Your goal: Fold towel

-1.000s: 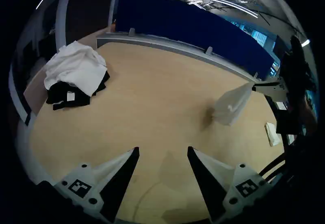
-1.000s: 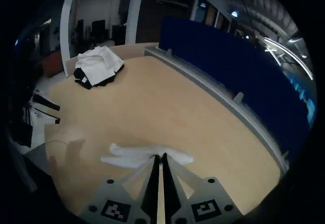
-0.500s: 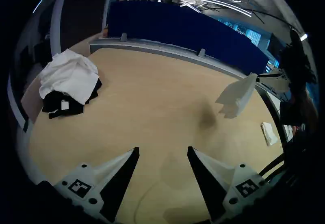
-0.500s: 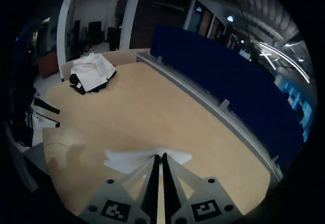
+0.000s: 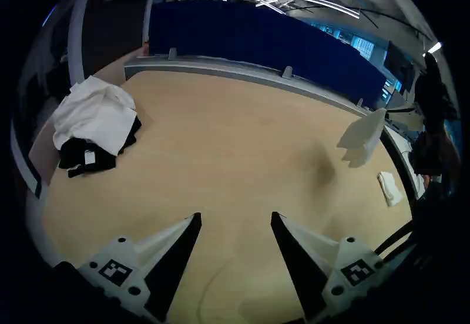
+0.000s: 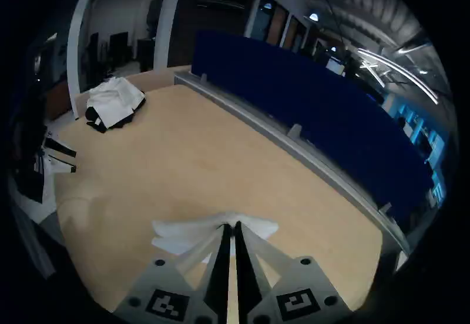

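Note:
My right gripper [image 6: 231,228] is shut on a folded white towel [image 6: 194,233], which hangs clear of the wooden table [image 6: 194,159]. From the left gripper view that same towel [image 5: 363,137] dangles at the far right, held up by the right gripper [image 5: 383,112], with its shadow on the wood below. My left gripper [image 5: 234,218] is open over the near part of the table [image 5: 223,142], nothing between its fingers. A heap of white and black cloth [image 5: 94,121] lies at the table's far left, seen as a heap [image 6: 113,103] in the right gripper view too.
A small folded white cloth [image 5: 389,187] lies near the table's right edge. A blue partition [image 5: 258,36] on a grey rail runs along the back. A person [image 5: 433,124] stands at the far right. Another gripper [image 6: 59,147] shows at the left beyond the table edge.
The right gripper has lifted the towel higher and carried it toward the table's right edge. The left gripper stays open and has hardly moved.

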Demonstrator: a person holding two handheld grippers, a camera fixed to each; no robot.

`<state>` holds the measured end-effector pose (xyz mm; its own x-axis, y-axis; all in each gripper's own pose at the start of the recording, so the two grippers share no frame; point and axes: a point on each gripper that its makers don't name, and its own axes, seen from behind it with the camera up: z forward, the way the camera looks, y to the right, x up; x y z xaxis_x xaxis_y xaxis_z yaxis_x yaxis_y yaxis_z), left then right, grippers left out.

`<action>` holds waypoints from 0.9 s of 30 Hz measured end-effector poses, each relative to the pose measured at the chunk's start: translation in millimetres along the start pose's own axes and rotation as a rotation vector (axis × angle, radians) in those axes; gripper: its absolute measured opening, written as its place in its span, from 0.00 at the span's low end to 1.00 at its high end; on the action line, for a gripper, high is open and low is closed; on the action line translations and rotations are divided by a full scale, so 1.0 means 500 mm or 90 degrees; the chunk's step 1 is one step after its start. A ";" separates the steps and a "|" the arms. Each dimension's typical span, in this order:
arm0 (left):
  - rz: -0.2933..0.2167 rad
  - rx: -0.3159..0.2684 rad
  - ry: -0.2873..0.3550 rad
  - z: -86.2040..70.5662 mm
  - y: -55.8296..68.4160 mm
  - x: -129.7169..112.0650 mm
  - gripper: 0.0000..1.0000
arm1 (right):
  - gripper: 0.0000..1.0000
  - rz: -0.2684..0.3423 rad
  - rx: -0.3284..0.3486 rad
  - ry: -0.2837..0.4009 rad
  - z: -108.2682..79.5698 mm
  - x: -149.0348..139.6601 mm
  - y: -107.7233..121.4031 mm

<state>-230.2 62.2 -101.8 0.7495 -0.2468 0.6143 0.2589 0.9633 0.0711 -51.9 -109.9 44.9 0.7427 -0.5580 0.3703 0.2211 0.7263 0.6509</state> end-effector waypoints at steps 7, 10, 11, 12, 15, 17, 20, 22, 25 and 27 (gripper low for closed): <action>0.012 0.002 -0.008 0.008 0.019 0.004 0.87 | 0.05 0.012 -0.034 -0.022 -0.043 -0.069 0.098; 0.015 0.004 -0.013 0.010 0.027 0.003 0.88 | 0.05 0.024 -0.046 -0.029 -0.059 -0.100 0.140; 0.017 0.005 -0.014 0.011 0.030 0.003 0.88 | 0.05 0.029 -0.050 -0.031 -0.066 -0.112 0.155; 0.018 0.006 -0.015 0.012 0.032 0.003 0.88 | 0.05 0.034 -0.054 -0.033 -0.072 -0.122 0.168; 0.018 0.010 -0.017 0.015 0.038 0.004 0.87 | 0.05 0.050 -0.064 -0.038 -0.088 -0.156 0.208; 0.017 0.012 -0.019 0.016 0.041 0.004 0.88 | 0.05 0.059 -0.071 -0.043 -0.097 -0.179 0.235; 0.015 0.016 -0.022 0.018 0.047 0.005 0.88 | 0.05 0.069 -0.082 -0.052 -0.110 -0.214 0.273; 0.015 0.018 -0.024 0.020 0.050 0.004 0.87 | 0.05 0.074 -0.088 -0.060 -0.117 -0.237 0.294; 0.016 0.021 -0.026 0.023 0.056 0.004 0.88 | 0.05 0.082 -0.097 -0.074 -0.129 -0.276 0.324; 0.018 0.023 -0.028 0.025 0.061 0.004 0.88 | 0.05 0.087 -0.104 -0.085 -0.138 -0.303 0.342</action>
<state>-228.5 92.2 -88.4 0.7289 -0.2150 0.6500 0.2150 0.9733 0.0808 -83.1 126.5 54.1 0.6846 -0.4906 0.5391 0.2314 0.8476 0.4775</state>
